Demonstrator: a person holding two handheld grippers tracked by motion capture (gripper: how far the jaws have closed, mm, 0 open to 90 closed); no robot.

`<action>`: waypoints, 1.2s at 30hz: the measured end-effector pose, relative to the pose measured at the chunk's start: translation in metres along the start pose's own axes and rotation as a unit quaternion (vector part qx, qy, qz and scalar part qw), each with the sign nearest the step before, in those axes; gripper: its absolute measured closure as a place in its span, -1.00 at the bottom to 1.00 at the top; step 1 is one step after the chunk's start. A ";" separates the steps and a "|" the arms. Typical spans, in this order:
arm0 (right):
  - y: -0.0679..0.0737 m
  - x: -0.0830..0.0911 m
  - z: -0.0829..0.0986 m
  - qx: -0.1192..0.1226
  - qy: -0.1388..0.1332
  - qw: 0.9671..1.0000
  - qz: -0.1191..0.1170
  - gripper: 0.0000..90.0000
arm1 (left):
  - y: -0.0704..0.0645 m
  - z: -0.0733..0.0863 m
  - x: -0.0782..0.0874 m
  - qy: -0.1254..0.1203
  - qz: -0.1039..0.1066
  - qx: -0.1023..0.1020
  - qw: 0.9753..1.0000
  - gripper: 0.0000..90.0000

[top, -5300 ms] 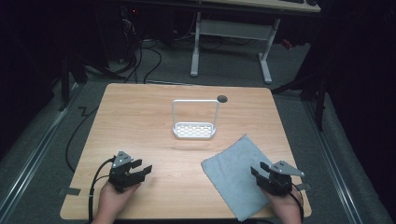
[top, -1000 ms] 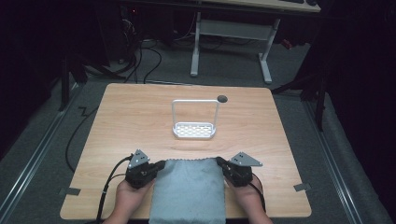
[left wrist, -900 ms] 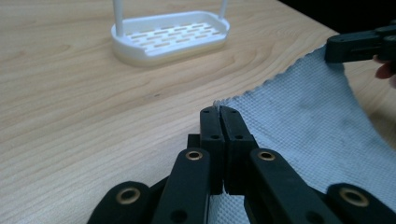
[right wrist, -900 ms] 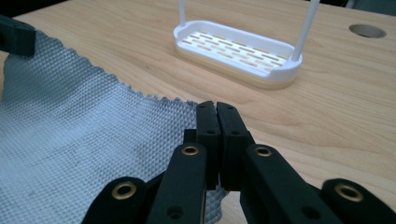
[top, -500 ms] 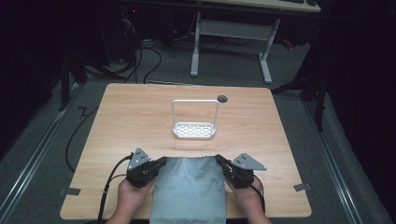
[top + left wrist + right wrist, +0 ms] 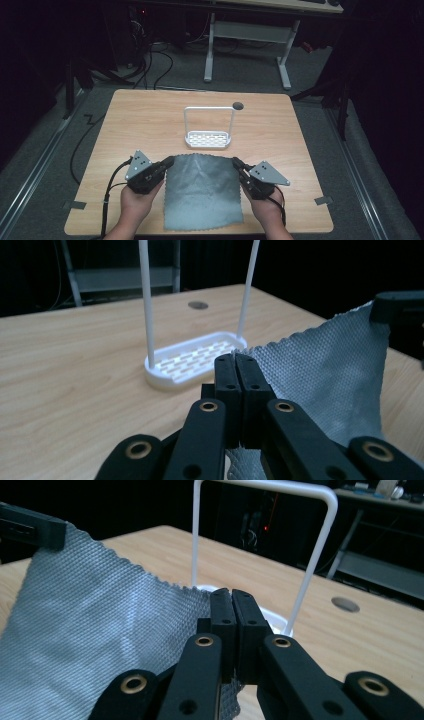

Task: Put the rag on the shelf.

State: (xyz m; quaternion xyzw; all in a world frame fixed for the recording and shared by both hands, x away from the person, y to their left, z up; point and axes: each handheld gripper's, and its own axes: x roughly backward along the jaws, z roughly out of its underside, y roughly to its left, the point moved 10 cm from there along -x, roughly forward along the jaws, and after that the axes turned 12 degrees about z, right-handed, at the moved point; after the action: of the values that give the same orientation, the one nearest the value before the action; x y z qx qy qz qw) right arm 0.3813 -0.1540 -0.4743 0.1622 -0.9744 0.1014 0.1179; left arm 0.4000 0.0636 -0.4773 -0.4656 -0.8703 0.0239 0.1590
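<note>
So about five seconds earlier the cloth (image 6: pixel 204 192) lay skewed off to the right of the desk (image 6: pixel 130 120), with both tongs parked at the near corners and nothing in them; by this moment it sat square in the middle, near edge by the person's side and far edge just short of the rack (image 6: pixel 209 131); the left tongs (image 6: pixel 169 161) were clamped shut on its far-left corner, the right tongs (image 6: pixel 235 162) shut on the far-right one. Over the last second hardly anything moved, the far edge maybe a touch higher; in the left gripper view the cloth (image 6: pixel 330 365) hung taut off the desk between the two pinches. Looked like the squaring-up was done and the lift toward the rack was just starting; draping it over the white bar seemed the likely next bit.
</note>
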 end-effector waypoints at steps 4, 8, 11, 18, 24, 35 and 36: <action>0.000 0.002 -0.013 -0.009 -0.011 1.000 -0.003 0.99 | -0.001 -0.015 -0.001 -0.013 0.000 -0.014 1.000 0.99; -0.003 0.001 -0.022 -0.011 -0.019 1.000 0.001 0.99 | -0.001 -0.026 0.000 -0.027 0.000 -0.019 0.999 0.99; -0.009 0.000 -0.033 -0.021 -0.031 0.999 0.004 0.99 | 0.003 -0.040 -0.001 -0.037 -0.005 -0.027 0.999 0.99; -0.023 -0.004 -0.056 -0.033 -0.051 0.998 0.011 0.99 | 0.008 -0.057 -0.006 -0.048 -0.007 -0.037 0.998 0.99; -0.032 -0.009 -0.078 -0.036 -0.069 0.997 0.017 0.99 | 0.018 -0.079 -0.009 -0.063 -0.016 -0.048 0.997 0.99; -0.047 -0.028 -0.104 -0.038 -0.072 0.996 0.024 0.99 | 0.047 -0.111 -0.008 -0.073 -0.042 -0.062 0.995 0.99; -0.048 -0.030 -0.105 -0.042 -0.072 0.996 0.025 0.99 | 0.047 -0.111 -0.008 -0.073 -0.042 -0.062 0.995 0.99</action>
State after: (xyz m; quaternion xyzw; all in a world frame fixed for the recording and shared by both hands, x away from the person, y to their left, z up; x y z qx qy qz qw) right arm 0.4456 -0.1647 -0.3743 0.1393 -0.9876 0.0510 0.0512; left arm 0.4750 0.0713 -0.3834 -0.4347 -0.8981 -0.0024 0.0665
